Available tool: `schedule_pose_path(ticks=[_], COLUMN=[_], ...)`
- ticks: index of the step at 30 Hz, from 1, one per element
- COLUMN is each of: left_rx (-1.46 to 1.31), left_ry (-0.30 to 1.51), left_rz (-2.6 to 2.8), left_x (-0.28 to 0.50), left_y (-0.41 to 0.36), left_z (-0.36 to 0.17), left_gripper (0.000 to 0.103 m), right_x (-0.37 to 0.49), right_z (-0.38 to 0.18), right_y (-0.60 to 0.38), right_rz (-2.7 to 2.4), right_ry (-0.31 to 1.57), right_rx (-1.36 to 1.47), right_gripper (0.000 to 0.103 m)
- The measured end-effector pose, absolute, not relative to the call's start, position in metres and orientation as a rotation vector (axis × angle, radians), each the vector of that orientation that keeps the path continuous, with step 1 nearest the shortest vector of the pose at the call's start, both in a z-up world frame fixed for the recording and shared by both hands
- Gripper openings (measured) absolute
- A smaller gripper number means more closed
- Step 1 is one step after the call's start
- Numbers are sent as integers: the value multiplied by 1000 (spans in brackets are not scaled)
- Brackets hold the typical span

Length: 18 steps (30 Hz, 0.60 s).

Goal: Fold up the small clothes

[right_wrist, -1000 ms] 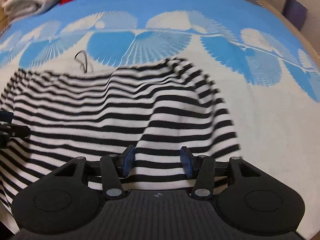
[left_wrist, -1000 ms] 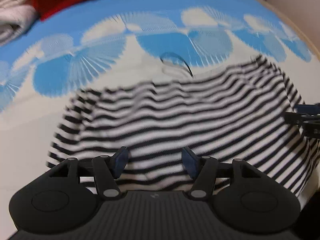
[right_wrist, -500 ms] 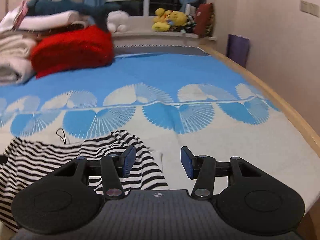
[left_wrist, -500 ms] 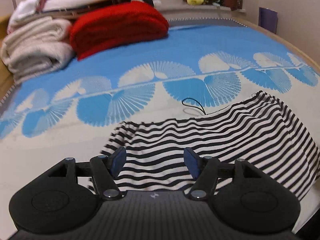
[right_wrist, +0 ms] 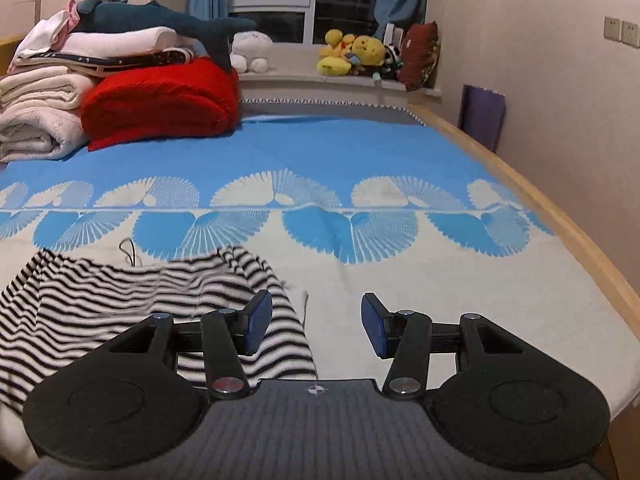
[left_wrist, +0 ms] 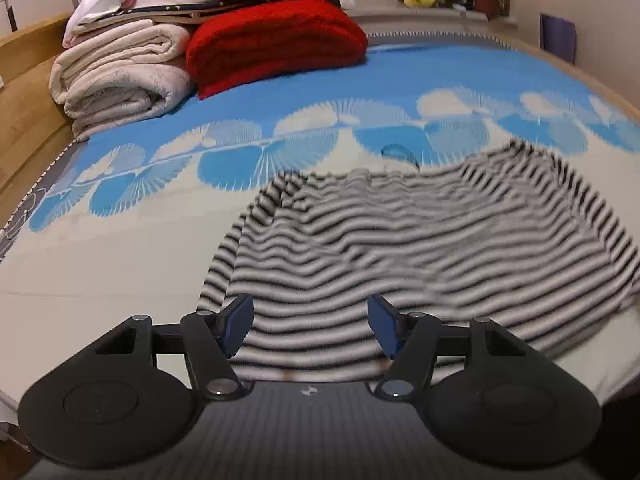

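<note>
Lying rumpled on the bedspread (left_wrist: 120, 264), the striped garment (left_wrist: 400, 248) faces both hand-held grippers, spread wide.

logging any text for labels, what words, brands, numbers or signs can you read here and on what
None can be read.
Left gripper: a small pale logo mark on its body, no letters.
Right gripper: a small crosshair-like mark, no letters.
Striped top: blurred, no tag or print visible.
Plush toys and wall sockets: too small to show any writing.

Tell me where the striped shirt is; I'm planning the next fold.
The striped shirt lies on the bed's white near part, ahead of the left gripper; in the right wrist view it's lower left.
</note>
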<state>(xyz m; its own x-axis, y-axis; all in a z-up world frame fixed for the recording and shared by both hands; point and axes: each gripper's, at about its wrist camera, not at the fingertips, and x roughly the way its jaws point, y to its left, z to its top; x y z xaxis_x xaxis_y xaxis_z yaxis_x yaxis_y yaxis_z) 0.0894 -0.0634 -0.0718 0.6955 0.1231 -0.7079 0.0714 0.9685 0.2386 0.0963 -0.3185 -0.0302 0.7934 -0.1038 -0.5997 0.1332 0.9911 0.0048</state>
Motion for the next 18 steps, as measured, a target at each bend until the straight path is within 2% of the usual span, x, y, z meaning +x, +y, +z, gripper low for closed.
schedule_pose_path(ticks=[10,18], left_rx=[231,192], left_ry=[775,821], left_rz=[63,68], left_x=[73,77], left_y=[-46,-46], left_z=[-85,-94], left_gripper=[67,67], right_x=[93,90], right_z=[-47,-48], right_y=[-328,-333], right_rz=[-127,-148], right_ry=[689,690], right_rx=[15,39], right_gripper=[51,51])
